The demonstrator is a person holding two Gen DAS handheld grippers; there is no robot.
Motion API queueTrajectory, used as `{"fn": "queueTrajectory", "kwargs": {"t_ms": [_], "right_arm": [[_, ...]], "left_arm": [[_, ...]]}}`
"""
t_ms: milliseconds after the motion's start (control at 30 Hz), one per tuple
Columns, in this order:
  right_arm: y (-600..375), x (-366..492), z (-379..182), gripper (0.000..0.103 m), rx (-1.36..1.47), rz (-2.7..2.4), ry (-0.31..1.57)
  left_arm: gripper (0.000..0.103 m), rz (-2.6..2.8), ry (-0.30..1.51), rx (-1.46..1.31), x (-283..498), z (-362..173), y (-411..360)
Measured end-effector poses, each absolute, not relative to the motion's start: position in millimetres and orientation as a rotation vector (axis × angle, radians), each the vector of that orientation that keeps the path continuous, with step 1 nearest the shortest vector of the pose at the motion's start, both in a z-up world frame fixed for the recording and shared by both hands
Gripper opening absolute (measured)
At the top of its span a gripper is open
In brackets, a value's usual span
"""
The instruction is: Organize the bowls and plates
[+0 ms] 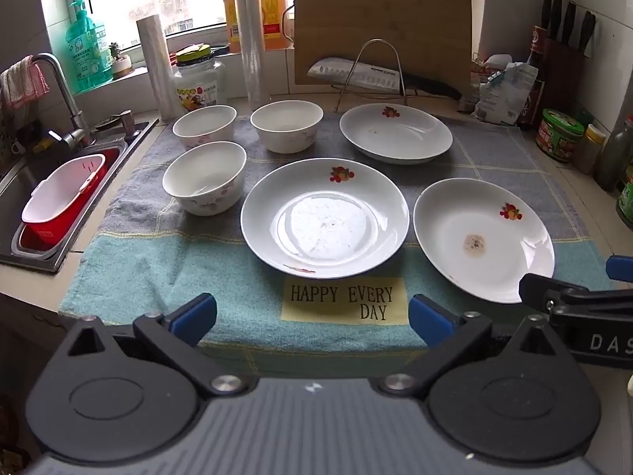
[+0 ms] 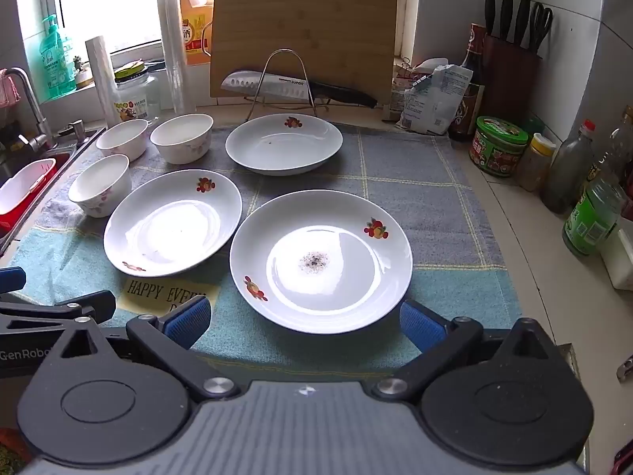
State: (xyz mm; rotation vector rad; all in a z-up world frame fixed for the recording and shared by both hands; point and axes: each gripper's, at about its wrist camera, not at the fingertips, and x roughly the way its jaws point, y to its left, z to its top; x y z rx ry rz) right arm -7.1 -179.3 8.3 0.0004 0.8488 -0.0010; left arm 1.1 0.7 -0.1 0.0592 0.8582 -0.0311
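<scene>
Three white plates with a red fruit print lie on a blue-grey towel [image 1: 142,253]: a middle plate [image 1: 324,217] [image 2: 172,221], a right plate with a brown stain [image 1: 482,237] [image 2: 320,261], and a far plate [image 1: 395,132] [image 2: 284,143]. Three white floral bowls stand upright at the left: near bowl [image 1: 203,177] [image 2: 101,186], far-left bowl [image 1: 205,124] [image 2: 122,138], far-right bowl [image 1: 287,124] [image 2: 182,137]. My left gripper [image 1: 312,322] is open above the towel's front edge, empty. My right gripper [image 2: 304,322] is open just before the stained plate, touching nothing.
A sink [image 1: 35,182] with a red-and-white tub [image 1: 59,202] lies left. Behind the dishes stand a cutting board [image 1: 381,31], a knife on a wire rack [image 1: 372,75], film rolls and a jar. Bottles and cans [image 2: 498,146] and a knife block [image 2: 512,39] line the right.
</scene>
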Motion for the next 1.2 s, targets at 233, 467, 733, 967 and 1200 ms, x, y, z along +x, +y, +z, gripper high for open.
{"fn": "queueTrajectory", "kwargs": {"t_ms": [233, 467, 733, 967, 1200], "right_arm": [[-177.4, -9.0, 11.0, 0.103, 0.005, -0.003, 0.839], [-176.7, -9.0, 14.0, 0.103, -0.009, -0.004, 0.823], [-176.3, -7.0, 15.9, 0.103, -0.011, -0.005, 0.821], [-174.9, -6.2, 14.6, 0.103, -0.013, -0.006, 0.820], [-173.0, -5.8, 13.6, 0.103, -0.017, -0.002, 0.821]], "left_arm": [[0.102, -0.029, 0.834, 0.064, -2.2, 4.5, 2.8], [0.102, -0.021, 0.833, 0.061, 0.5, 8.5, 1.5], [0.102, -0.018, 0.830, 0.059, 0.7, 9.1, 2.0], [0.102, -0.014, 0.834, 0.059, 2.4, 7.9, 2.4], [0.102, -0.010, 0.837, 0.056, 2.1, 6.3, 3.2]]}}
